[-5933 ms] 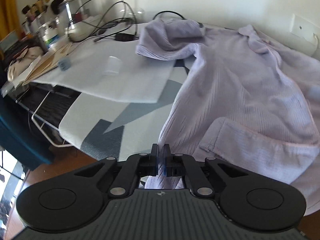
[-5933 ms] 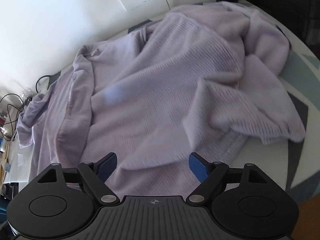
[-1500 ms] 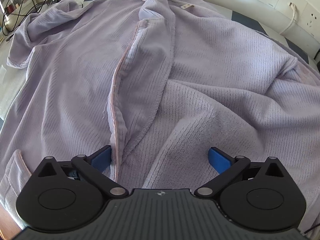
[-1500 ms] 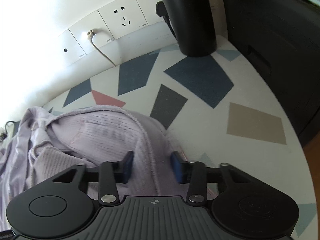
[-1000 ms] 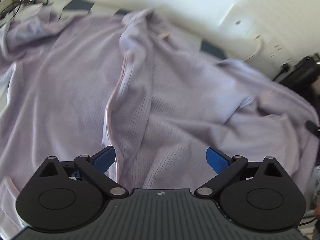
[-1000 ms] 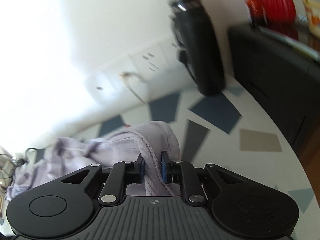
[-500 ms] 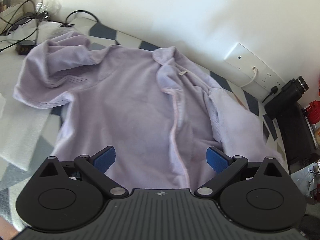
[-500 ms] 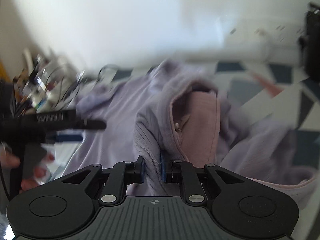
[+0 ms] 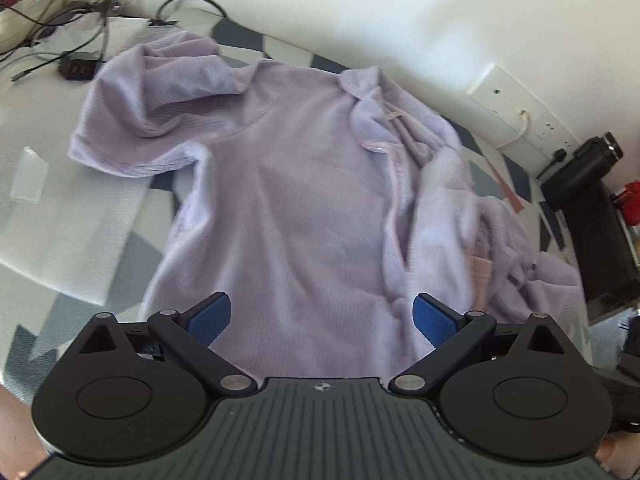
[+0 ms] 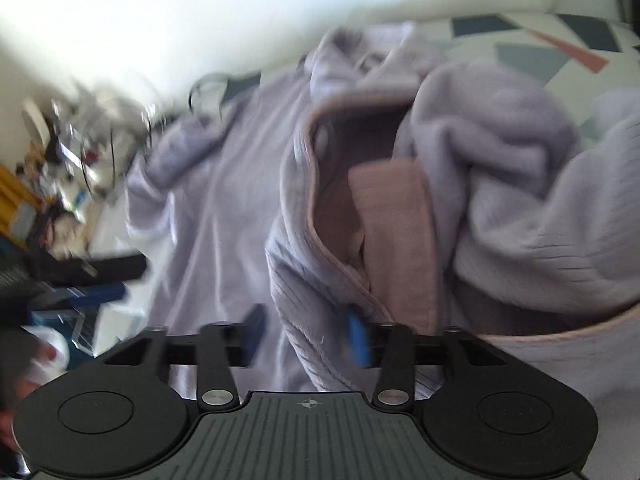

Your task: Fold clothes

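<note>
Lilac cardigan (image 9: pixel 304 200) sprawls on the patterned table (image 9: pixel 52 320), my left gripper (image 9: pixel 322 316) spread wide above it, my right gripper (image 10: pixel 308 336) parted around its edge.

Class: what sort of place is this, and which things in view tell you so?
Probably a lived-in room at home: a lilac garment spread over a table with a geometric-patterned cover, wall sockets behind it, and loose cables cluttering the far end.

Motion blur smears the right wrist view: the clutter (image 10: pixel 60 152) at left is unreadable, and the right gripper's (image 10: pixel 306 338) blue fingertips (image 10: pixel 358 340) blur against the lilac garment (image 10: pixel 224 208), so contact is unclear.
</note>
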